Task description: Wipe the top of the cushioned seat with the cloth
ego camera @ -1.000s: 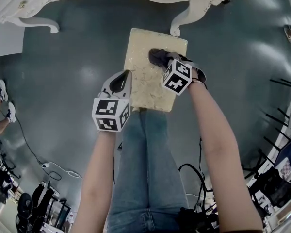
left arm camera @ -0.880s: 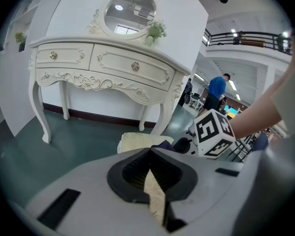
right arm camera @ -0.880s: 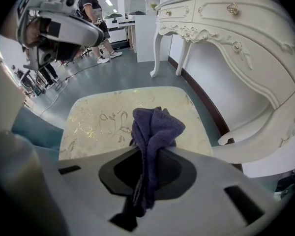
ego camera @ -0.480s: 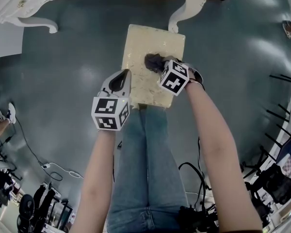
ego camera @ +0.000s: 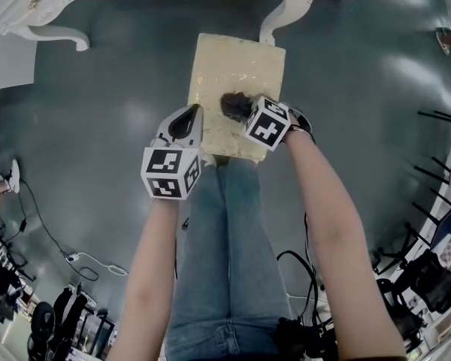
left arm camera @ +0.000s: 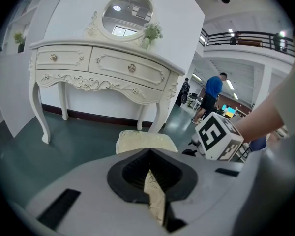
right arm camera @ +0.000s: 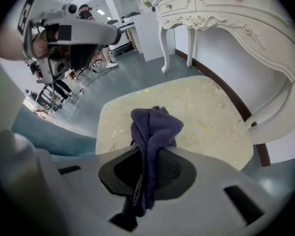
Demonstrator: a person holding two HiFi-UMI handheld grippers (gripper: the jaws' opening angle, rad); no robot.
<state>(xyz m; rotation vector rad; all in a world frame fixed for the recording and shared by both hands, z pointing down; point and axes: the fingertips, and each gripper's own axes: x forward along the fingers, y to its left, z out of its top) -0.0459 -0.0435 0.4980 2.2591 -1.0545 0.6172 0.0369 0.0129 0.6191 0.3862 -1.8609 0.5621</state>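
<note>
Cloth (ego camera: 235,104) slid from far right part toward middle of cushioned seat (ego camera: 237,55), right gripper (right arm camera: 148,168) along with it. Right jaws clamped tight on cloth; bunched end pressed on seat top. Left gripper (ego camera: 186,123) at seat's left edge, jaws almost together on thin strip of seat cover, likely keeping seat steady. Wiping looks about half done: far part likely covered, near part and left side likely left. No dirt showing, so hard to be sure.

White ornate dressing table (left arm camera: 103,68), oval mirror (left arm camera: 127,14), white wall (left arm camera: 64,18), glossy teal floor (ego camera: 98,126).
</note>
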